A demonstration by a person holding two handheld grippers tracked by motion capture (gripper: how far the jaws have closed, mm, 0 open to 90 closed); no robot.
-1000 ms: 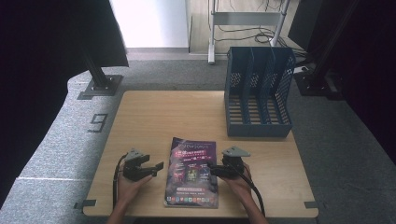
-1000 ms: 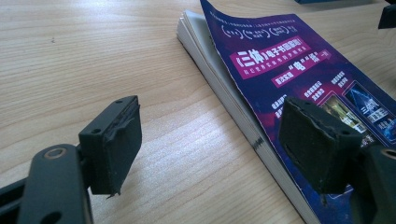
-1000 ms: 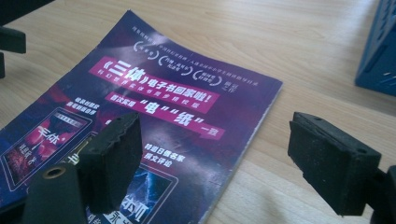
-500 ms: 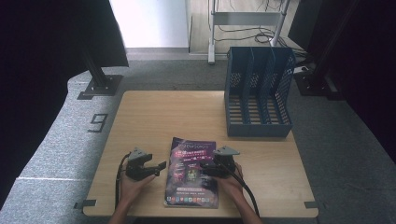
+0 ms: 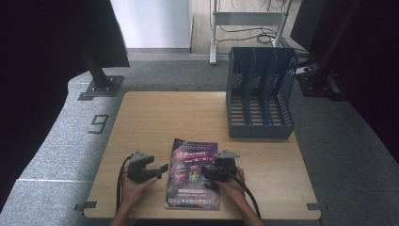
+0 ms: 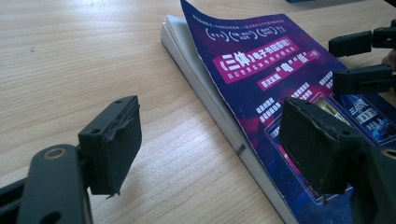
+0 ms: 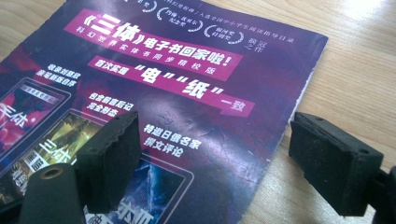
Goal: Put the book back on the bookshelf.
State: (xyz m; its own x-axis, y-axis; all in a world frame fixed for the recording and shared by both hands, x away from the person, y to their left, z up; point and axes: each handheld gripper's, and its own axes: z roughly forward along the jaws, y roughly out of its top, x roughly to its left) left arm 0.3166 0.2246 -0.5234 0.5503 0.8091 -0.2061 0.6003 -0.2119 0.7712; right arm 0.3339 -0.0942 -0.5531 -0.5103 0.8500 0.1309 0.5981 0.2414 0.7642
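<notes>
Soft even daylight, blurred near fingers [image 6: 112,144]

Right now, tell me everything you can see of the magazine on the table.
The magazine lies flat, cover up, at the near edge of the wooden table. Its glossy purple cover bears pink banners with white Chinese print and pictured screens. The white page edges look thick; one far cover corner curls upward. The open left gripper and right gripper flank it.
</notes>
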